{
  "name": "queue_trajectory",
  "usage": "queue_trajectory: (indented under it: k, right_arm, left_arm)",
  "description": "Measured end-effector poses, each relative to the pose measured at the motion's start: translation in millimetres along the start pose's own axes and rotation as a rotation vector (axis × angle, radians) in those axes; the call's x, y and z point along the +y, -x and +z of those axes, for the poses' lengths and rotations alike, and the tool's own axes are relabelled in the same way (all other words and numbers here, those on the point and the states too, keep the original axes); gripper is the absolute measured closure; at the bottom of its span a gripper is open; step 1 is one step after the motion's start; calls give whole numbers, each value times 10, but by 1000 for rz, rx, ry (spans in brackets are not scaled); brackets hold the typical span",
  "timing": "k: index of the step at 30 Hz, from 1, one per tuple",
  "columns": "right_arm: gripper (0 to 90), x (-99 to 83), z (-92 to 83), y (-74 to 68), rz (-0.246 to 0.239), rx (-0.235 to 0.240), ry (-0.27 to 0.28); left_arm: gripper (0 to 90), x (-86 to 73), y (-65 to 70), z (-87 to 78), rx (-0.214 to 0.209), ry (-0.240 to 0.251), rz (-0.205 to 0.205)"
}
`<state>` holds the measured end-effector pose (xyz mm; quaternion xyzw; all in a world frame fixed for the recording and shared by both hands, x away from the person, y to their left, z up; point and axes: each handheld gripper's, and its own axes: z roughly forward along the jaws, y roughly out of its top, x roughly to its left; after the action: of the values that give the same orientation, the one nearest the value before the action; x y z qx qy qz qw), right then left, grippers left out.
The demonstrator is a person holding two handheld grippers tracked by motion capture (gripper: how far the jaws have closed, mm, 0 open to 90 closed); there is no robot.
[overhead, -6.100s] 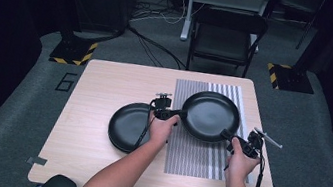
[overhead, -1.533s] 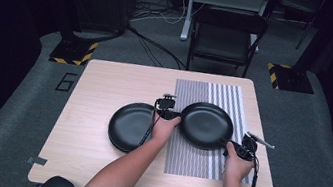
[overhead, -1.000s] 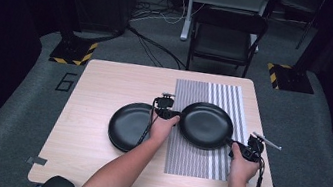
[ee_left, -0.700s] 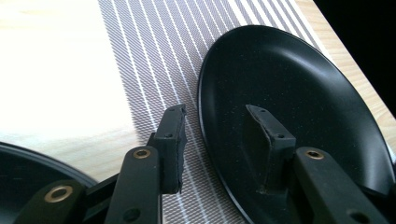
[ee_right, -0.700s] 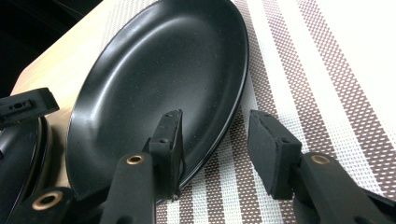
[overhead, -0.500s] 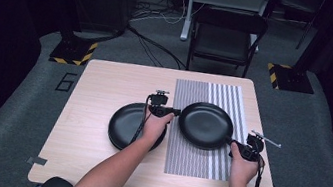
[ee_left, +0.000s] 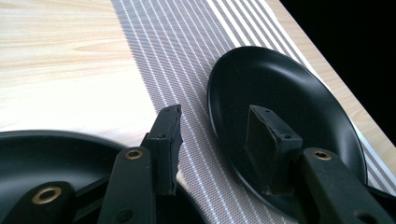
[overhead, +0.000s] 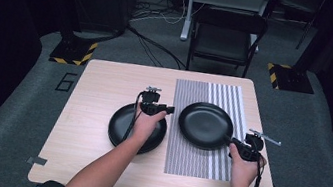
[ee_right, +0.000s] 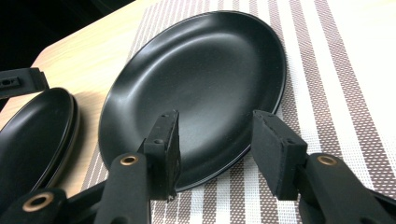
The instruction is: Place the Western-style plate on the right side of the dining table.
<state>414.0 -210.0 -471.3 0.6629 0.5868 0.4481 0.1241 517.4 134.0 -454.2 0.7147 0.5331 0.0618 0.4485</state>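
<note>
I'm in a lab or recording studio, not a home; dark curtained walls around me and grey carpet floor (overhead: 14, 115); my light wood table (overhead: 99, 88) stands alone mid-room; number six (overhead: 65, 81) marked on the floor just beside it; tape marks (overhead: 36, 160) at the table's near corners; yellow-black hazard-striped stand bases (overhead: 71, 51) left and right beyond the table; loose cables (overhead: 156, 16) trailing over the carpet; black folding chair (overhead: 225, 37) behind the table; a pale metal stand leg (overhead: 188, 6) at the back.

Table brightly lit from above, surroundings dark, pictures sharp.
</note>
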Motion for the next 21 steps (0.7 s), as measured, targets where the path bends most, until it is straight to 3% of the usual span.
queue_trajectory:
  k: [16, 19, 21]
  right_arm:
    - [508, -83, -117, -115, -87, 34, 10]
    - [506, -107, -127, -129, -89, 46, 7]
    - [505, -131, -134, -132, -89, 50, 11]
  left_arm:
    - [538, -128, -474, -498, 45, 39, -9]
    - [536, -144, -530, -566, 45, 45, -6]
    - [534, -160, -591, -629, 26, 42, -27]
